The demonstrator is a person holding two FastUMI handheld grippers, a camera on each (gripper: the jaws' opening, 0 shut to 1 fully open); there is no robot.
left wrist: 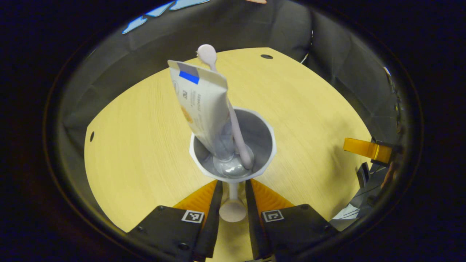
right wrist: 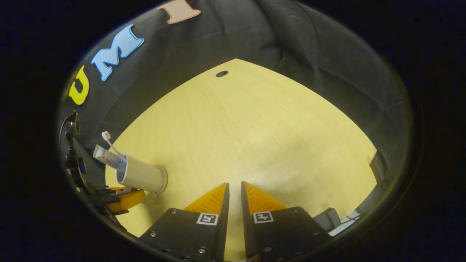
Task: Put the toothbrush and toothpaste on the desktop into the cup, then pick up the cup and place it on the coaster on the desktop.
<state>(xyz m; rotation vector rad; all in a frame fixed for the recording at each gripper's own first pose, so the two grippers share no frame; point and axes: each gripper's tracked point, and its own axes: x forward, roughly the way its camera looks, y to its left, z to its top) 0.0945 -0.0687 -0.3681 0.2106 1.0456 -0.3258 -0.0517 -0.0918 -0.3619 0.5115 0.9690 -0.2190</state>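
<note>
A white cup (left wrist: 260,134) stands under my left gripper (left wrist: 233,182), seen from above. A toothpaste tube (left wrist: 202,105) and a pale toothbrush (left wrist: 236,131) lean inside it, the brush head (left wrist: 206,54) uppermost. A white handle with a round end (left wrist: 233,211) runs from the cup's near rim back between my left fingers, which press on it. In the right gripper view the cup (right wrist: 142,176) is at the far left on the table, with a pale disc (right wrist: 163,180) under its base, perhaps the coaster. My right gripper (right wrist: 235,185) hovers shut over bare wood, holding nothing.
The wooden tabletop (right wrist: 255,131) has small dark holes (left wrist: 266,56) (left wrist: 91,136) near its far edges. Black cloth walls surround it. The right gripper (left wrist: 367,149) shows at the table's right edge, and a dark stand (right wrist: 72,156) rises beyond the cup.
</note>
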